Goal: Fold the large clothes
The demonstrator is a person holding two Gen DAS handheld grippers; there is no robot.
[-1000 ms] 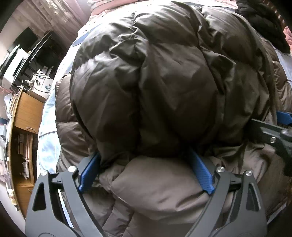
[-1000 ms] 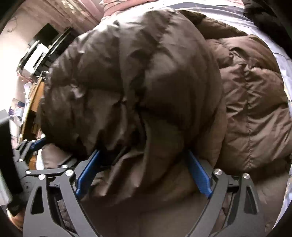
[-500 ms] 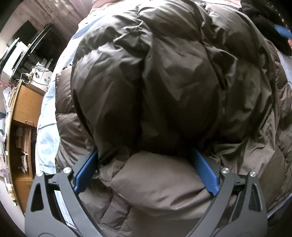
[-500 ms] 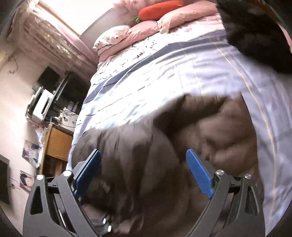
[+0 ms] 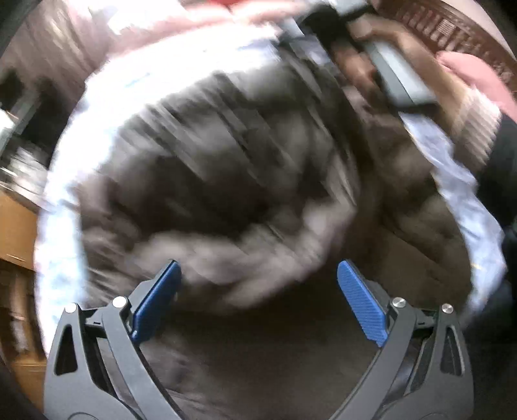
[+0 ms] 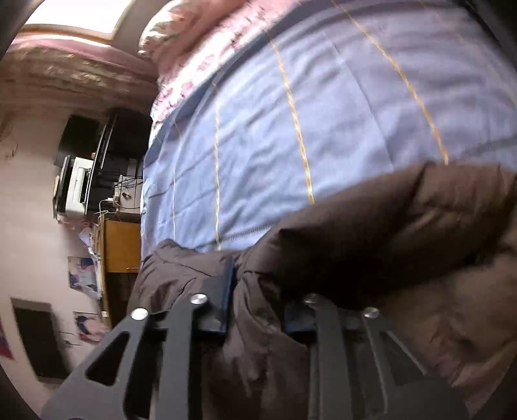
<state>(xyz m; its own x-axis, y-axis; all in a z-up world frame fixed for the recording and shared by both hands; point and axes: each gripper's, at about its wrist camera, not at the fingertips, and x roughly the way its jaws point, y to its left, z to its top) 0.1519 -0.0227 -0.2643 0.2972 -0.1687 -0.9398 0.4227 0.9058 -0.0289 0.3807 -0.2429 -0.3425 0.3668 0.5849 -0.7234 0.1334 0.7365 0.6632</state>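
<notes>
Hard to see: the left wrist view is smeared by blur; the brown down jacket (image 5: 226, 181) shows there only as a dark puffy mass.
Jacket: lies on the blue bedspread (image 6: 290, 135); its long axis I cannot tell.
Right gripper (image 6: 258, 307): jaws closing, pinching a jacket fold.
Left gripper (image 5: 258, 300): spread wide, holding nothing.
Open room: bare bedspread beyond the jacket's edge, up to the pink pillows (image 6: 194, 29).
</notes>
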